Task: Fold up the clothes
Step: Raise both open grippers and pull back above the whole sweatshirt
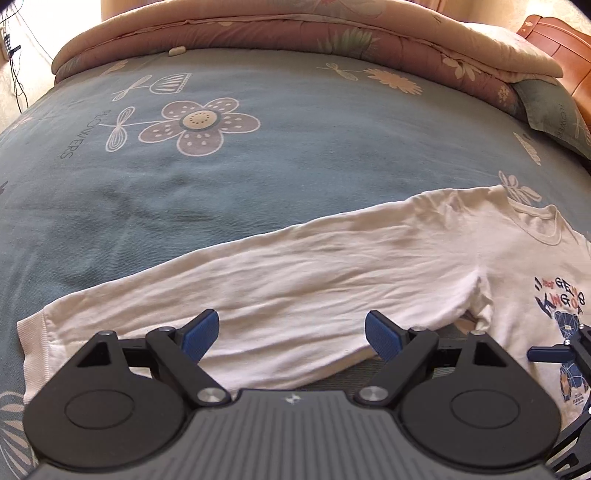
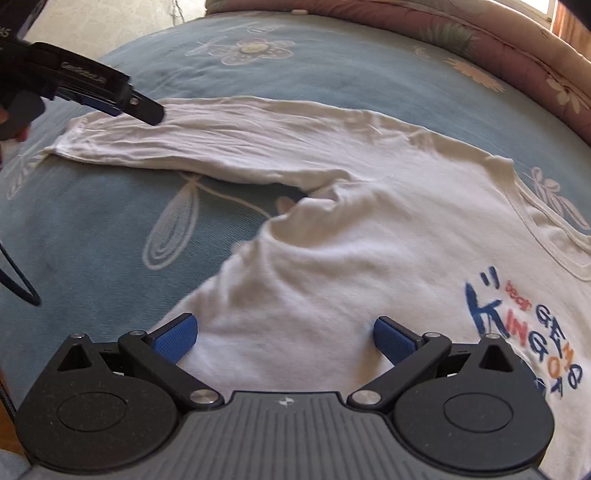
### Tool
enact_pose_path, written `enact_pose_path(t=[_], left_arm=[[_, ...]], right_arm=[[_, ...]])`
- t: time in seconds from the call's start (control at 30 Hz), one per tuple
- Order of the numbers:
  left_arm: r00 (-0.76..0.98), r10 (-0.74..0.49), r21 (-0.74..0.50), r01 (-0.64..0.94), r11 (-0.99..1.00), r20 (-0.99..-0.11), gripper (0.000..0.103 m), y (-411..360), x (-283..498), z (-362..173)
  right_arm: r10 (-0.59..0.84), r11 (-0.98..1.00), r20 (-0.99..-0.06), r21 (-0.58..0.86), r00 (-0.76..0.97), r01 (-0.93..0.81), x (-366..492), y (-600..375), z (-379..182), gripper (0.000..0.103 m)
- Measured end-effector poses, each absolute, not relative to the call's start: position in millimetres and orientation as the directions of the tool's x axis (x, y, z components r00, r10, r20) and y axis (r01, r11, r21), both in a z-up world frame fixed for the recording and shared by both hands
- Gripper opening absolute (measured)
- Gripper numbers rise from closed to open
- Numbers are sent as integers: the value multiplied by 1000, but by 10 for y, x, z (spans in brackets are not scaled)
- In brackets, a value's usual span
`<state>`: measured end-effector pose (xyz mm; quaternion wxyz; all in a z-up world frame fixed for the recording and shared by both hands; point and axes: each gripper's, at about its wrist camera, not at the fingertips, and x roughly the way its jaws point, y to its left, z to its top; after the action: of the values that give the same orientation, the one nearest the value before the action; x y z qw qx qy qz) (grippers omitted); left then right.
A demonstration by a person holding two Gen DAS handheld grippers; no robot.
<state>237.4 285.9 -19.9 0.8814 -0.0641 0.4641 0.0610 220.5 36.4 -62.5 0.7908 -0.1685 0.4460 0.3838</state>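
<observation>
A white long-sleeved shirt [image 1: 332, 266] with a blue and orange chest print [image 2: 524, 332] lies face up on the blue bedspread [image 1: 258, 155]. One sleeve [image 2: 192, 140] stretches out to the left, ending in a ribbed cuff [image 1: 33, 339]. My left gripper [image 1: 291, 338] hovers open over that sleeve, nothing between its blue pads [image 1: 201, 334]. It also shows in the right wrist view as the left gripper [image 2: 122, 101] above the sleeve. My right gripper [image 2: 284, 341] is open over the shirt's side, below the armpit fold [image 2: 314, 195].
A folded pink floral quilt [image 1: 295, 33] lies along the far edge of the bed. A blue pillow [image 1: 554, 110] and an orange wooden headboard [image 1: 554, 37] sit at the far right. A dark cable loop [image 2: 18, 284] hangs at the left.
</observation>
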Motion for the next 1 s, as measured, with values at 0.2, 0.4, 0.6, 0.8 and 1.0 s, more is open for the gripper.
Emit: enact_pose_path(t=[0.2,0.4,0.6,0.8,1.0], left_arm=[[578,18,-48,-98,994,-816,86,2313,2530,-18],[582,-97,-128,-13,992,-808,86,1510,2740,19],[498,-182,-156,94,983,-848,86,757,2811,-182],[454,-140,-114,86,990,-880,86,492,2656,-245],[435,-110,-99,48,994,-894,87,452,2377,-277]], right_arm=[[442,746,-781,48,441,-664,2352,-262,-422,103],[301,894,-779,30,549,-448,2677,-1341,-410,103],[272,942,-822,120,500,-315,2825,-2139,-718,103],[297,929,-804,120,515,-349,2750,-2410,-681,103],[434,862,-808,244,398,-445,2518,-2366,-651,103]])
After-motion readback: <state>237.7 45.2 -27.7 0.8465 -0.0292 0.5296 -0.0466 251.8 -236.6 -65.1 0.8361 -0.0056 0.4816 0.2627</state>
